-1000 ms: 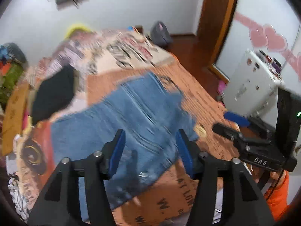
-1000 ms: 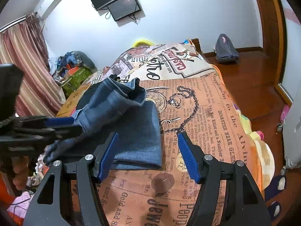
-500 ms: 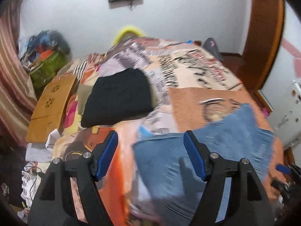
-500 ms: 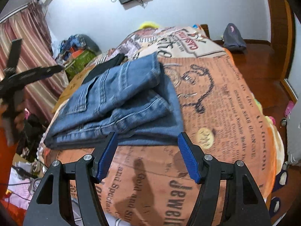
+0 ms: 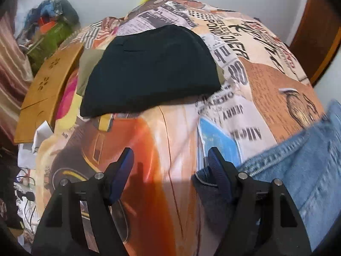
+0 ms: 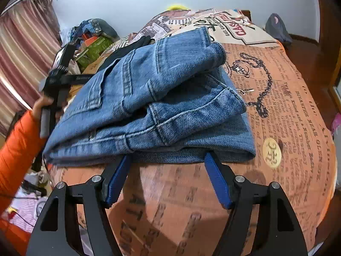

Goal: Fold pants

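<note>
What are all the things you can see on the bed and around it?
jeans: one, blue, folded on the bed ahead of the right gripper.
black garment: one, folded, further up the bed.
wooden board: one, tan, at the bed's left edge.
clutter pile: mixed green, orange and blue, by the wall.
curtain: one, striped pink, at the left.
bag: one, grey, on the floor.
sleeve: orange.
left gripper: black with blue pads, open, empty.
right gripper: same, open, empty.

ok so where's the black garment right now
In the left wrist view the folded black garment lies up the bed atop an olive piece, beyond the open left gripper, left of the folded jeans.
</note>
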A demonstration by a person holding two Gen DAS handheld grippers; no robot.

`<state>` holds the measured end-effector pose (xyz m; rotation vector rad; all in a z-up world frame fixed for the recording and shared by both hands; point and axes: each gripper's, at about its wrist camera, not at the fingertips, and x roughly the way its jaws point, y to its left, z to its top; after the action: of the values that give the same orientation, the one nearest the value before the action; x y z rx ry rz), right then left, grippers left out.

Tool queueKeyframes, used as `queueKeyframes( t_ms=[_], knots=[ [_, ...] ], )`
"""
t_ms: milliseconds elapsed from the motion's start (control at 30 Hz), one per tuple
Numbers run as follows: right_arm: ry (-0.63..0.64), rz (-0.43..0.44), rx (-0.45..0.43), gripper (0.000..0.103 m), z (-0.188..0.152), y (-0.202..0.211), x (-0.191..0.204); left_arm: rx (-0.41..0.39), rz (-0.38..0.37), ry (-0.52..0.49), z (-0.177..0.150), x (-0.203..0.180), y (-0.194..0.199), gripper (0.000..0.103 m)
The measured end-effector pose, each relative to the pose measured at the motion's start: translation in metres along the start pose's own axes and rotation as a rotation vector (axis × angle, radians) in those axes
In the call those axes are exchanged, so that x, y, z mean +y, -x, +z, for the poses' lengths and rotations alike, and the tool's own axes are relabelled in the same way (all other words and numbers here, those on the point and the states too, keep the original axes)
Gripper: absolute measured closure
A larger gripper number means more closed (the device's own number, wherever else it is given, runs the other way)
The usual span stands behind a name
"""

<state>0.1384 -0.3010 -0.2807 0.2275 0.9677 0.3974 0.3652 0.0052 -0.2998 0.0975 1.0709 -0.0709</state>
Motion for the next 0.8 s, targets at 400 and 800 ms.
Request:
queueKeyframes(
  t_ms=[400, 800],
  knots=[
    [-0.014, -0.152, -0.016, 0.035, 0.056, -0.025, -0.042, -0.006, -0.174, -0.086, -0.073, -0.015, 0.058, 0.036],
    [-0.011, -0.165, -0.079, 0.035, 0.057, 0.02, -0.049, -0.073, -0.186, -0.065, -0.076, -0.026, 0.103, 0.037]
  ],
)
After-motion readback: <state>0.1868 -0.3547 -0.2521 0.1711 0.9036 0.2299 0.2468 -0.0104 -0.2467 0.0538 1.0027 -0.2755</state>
